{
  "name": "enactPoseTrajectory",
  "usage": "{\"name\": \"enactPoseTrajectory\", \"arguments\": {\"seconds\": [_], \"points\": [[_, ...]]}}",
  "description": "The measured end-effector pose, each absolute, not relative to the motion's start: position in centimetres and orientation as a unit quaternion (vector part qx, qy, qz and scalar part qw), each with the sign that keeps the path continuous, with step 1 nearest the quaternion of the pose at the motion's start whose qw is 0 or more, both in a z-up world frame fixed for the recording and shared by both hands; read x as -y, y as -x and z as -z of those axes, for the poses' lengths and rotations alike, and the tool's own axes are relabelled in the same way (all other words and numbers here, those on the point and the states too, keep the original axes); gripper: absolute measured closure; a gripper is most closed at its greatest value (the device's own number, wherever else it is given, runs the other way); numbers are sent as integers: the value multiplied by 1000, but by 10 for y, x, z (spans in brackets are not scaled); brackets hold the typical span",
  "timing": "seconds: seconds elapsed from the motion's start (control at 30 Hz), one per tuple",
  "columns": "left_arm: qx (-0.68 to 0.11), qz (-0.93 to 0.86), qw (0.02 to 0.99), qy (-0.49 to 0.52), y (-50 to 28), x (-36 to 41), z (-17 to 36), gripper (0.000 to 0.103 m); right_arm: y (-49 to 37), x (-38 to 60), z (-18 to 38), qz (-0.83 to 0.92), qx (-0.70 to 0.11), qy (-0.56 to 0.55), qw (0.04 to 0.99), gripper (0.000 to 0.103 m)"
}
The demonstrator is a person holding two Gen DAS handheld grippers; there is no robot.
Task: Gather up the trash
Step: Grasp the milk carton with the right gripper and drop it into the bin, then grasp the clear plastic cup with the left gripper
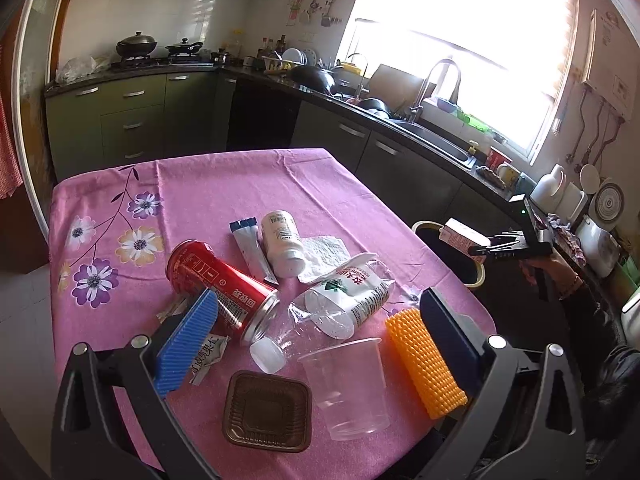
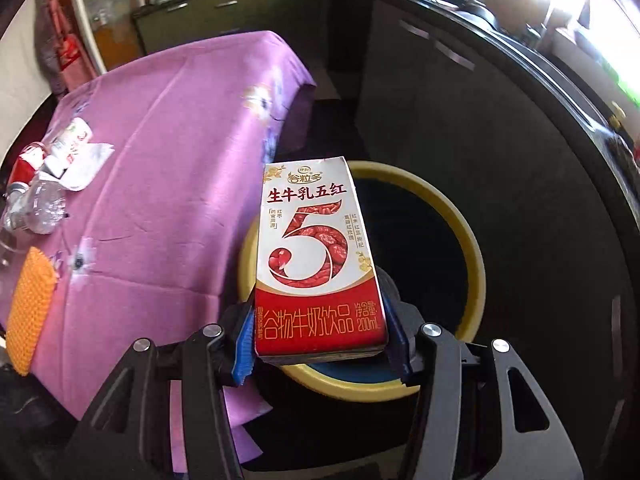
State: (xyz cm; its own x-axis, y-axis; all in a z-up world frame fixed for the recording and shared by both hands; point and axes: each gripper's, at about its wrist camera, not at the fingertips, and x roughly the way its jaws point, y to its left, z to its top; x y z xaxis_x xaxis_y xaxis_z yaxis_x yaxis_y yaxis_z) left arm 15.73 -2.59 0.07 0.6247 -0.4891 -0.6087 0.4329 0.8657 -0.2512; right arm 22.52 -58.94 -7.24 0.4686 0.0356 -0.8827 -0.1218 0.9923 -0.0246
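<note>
My right gripper [image 2: 320, 344] has its fingers clenched on the lower end of a milk carton [image 2: 318, 256], blue pads pressing both narrow sides; the carton is held over the yellow-rimmed trash bin [image 2: 472, 256], which stands on the floor just beside the right edge of the surface [image 2: 168, 128]. In the left wrist view the same carton [image 1: 460, 236] shows above the bin [image 1: 476, 276], off the right side of the pink floral cloth. My left gripper [image 1: 316, 340] hangs over the near part of the surface with its fingers released, spread wide and touching nothing. Trash on the cloth: a red can [image 1: 224, 288] lying on its side at near left; a crushed clear bottle [image 1: 340, 304] with white cap just right of it, touching the can's open end; a clear plastic cup [image 1: 348, 388] on its side, near; a brown plastic tray [image 1: 267, 410] left of the cup; an orange foam net sleeve [image 1: 424, 360] at near right; a white pill bottle [image 1: 282, 242] and a tube sachet [image 1: 250, 244] side by side farther off; a crumpled tissue [image 1: 324, 254] right of the pill bottle; a torn wrapper [image 1: 208, 354] near the left finger.
</note>
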Motion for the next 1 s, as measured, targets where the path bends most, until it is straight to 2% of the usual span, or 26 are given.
{"name": "enactPoseTrajectory", "arguments": {"seconds": [0.13, 0.17, 0.2, 0.23, 1.0], "points": [[-359, 251, 898, 30, -156, 30, 0, 7, -237, 614, 99, -11, -523, 21, 852, 48], [-363, 248, 898, 26, -156, 32, 0, 7, -239, 621, 105, -2, -526, 19, 850, 43], [-368, 245, 897, 22, -156, 33, 1, 7, -241, 625, 110, 13, -526, 20, 850, 32], [-374, 243, 895, 19, -156, 35, 3, 7, -242, 629, 112, 25, -524, 21, 851, 30], [-570, 222, 791, -22, -167, 109, 64, 7, -200, 585, 72, -14, -479, -23, 877, 30]]}}
